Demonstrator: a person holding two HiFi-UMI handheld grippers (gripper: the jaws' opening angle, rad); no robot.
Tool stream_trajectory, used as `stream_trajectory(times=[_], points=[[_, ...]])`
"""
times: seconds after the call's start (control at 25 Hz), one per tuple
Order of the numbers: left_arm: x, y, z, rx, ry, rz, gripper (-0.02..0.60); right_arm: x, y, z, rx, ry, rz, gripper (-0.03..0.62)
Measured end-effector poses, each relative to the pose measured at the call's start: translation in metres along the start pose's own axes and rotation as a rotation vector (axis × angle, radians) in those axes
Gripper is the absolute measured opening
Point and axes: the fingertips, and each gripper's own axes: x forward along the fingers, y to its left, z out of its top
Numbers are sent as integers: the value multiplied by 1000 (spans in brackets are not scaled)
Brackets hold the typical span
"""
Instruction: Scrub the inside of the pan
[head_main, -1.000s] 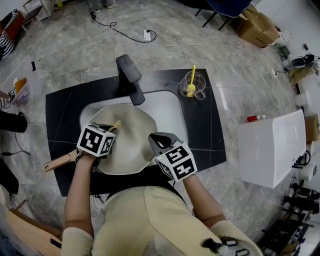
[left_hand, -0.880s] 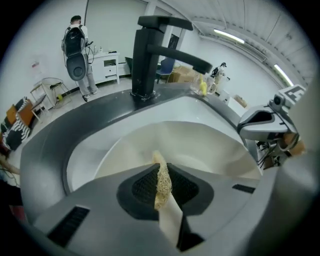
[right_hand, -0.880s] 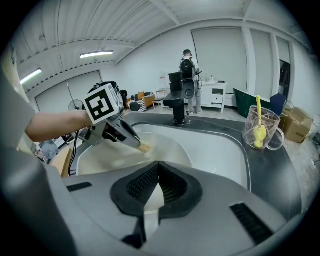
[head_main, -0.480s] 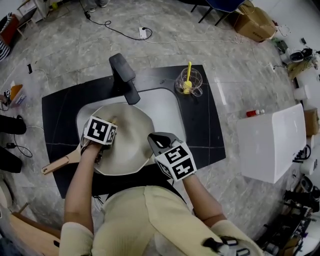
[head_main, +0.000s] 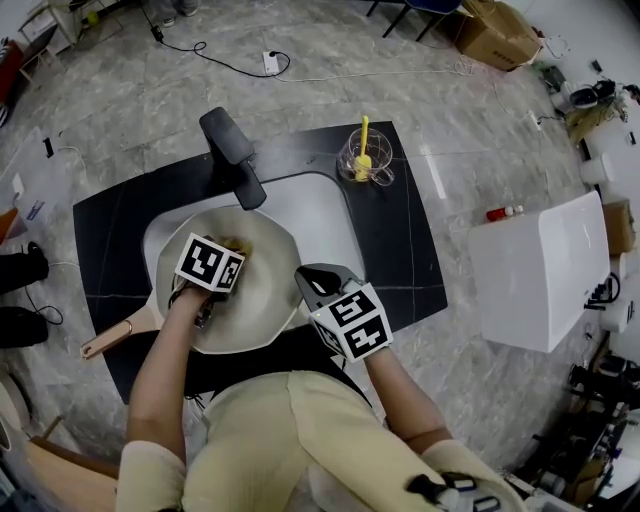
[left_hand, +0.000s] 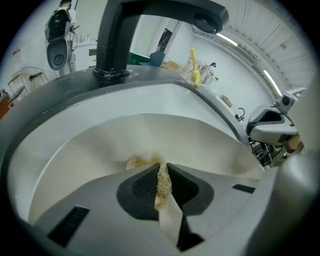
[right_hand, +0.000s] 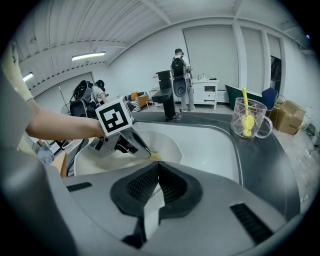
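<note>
The pan (head_main: 265, 300) sits in the white sink (head_main: 322, 222). The sink is set in a black counter (head_main: 398, 262). The pan is pale cream inside and tips a little. Its wooden handle (head_main: 116, 336) sticks out over the counter on the left.

The left gripper (left_hand: 161, 175) is down inside the pan. Its jaws are pressed on a scrubber (left_hand: 140, 161). The scrubber is yellow and stringy. A tuft of it pokes out past the tips and touches the inside of the pan, near the middle.

The right gripper (right_hand: 156, 172) is at the right edge of the pan. Its jaws are nearly together and pinch the pan's rim. A thin pale strip shows between them.

A black tap (head_main: 232, 152) stands at the back of the sink, and its head hangs over the far edge of the pan. A clear cup (head_main: 365, 160) stands on the counter, behind the sink on the right. A yellow brush (right_hand: 246, 120) stands in the cup.

A white box (head_main: 540, 285) is on the floor to the right of the counter. A small bottle (head_main: 505, 212) with a red cap lies near it. In the right gripper view a person (right_hand: 179, 82) stands far back in the room.
</note>
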Motion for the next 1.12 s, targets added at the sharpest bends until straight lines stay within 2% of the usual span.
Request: stream_trajectory(times=[0.16,0.52,1.12], points=[[9,-25,-4,68,40,-102,49,-2,-2,-1,9,-3,-8,14],[7,-67,-14,219,119,-235,49,-2,-1,-1,12,-9,-9,14],[-20,-104,-59,405,294,-344,49,7,13,4,-32,-1,40,14]])
